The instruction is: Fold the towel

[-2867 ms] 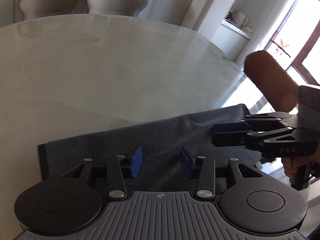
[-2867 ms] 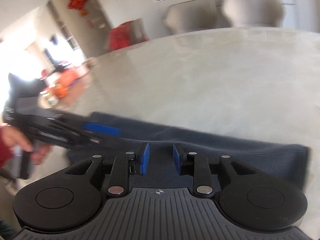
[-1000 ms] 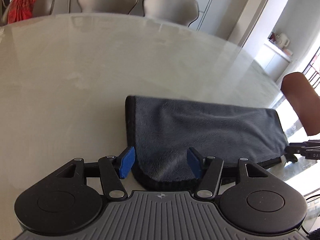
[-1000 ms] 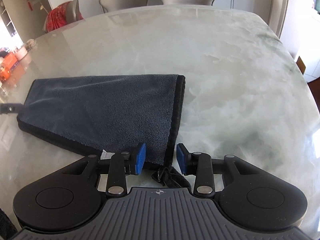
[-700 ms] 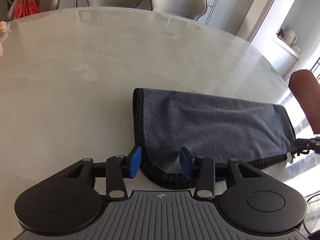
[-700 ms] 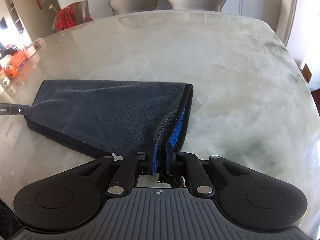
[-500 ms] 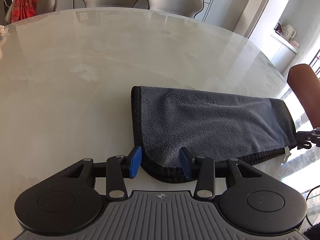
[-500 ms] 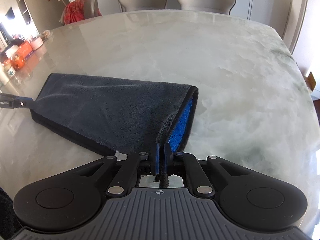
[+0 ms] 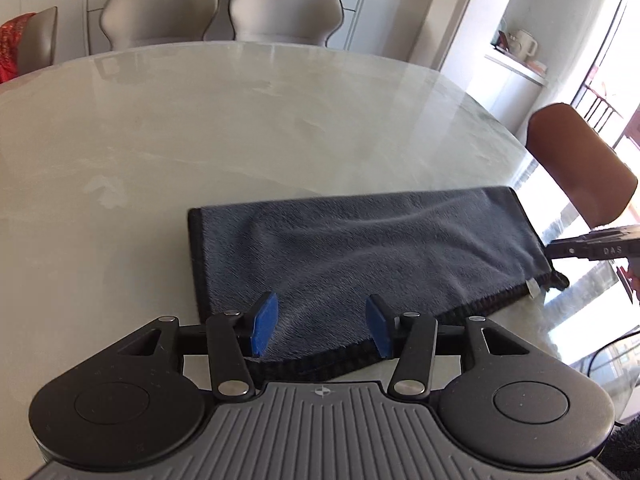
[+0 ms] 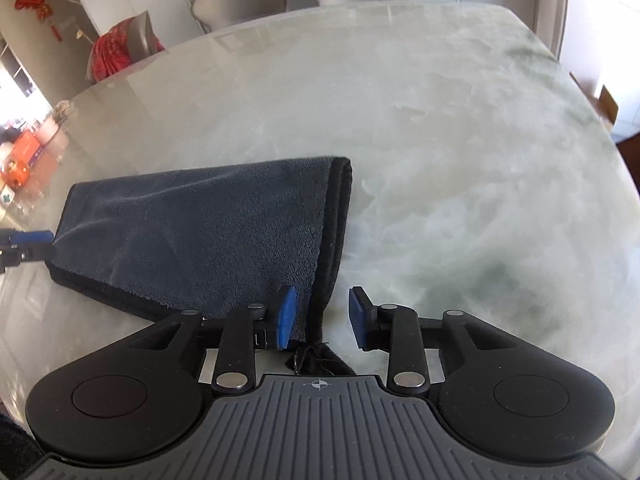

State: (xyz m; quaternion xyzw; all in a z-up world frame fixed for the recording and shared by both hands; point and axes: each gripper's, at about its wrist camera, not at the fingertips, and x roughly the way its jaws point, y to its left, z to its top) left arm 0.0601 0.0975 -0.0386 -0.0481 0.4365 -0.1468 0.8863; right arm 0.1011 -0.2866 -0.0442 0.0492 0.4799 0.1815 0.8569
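Observation:
A dark grey towel (image 9: 360,252) lies folded into a long strip on the pale marble table (image 9: 200,128). My left gripper (image 9: 322,330) is open, its blue pads astride the strip's near edge at its left end. In the right wrist view the towel (image 10: 208,232) runs away to the left. My right gripper (image 10: 320,318) is open over the towel's right-end corner and its black hem. The right gripper's tip shows in the left wrist view (image 9: 592,249). The left gripper's tip shows in the right wrist view (image 10: 28,240).
Grey chairs (image 9: 224,12) stand at the table's far side. A brown chair back (image 9: 580,168) is at the right edge. A red cushion (image 10: 120,48) and orange items (image 10: 24,152) lie to the far left. The marble table (image 10: 460,160) stretches right of the towel.
Both grippers have opened and let go of the towel ends. The right end, lifted with its blue underside showing half a second ago, now lies flat. The towel lies farther from both cameras.

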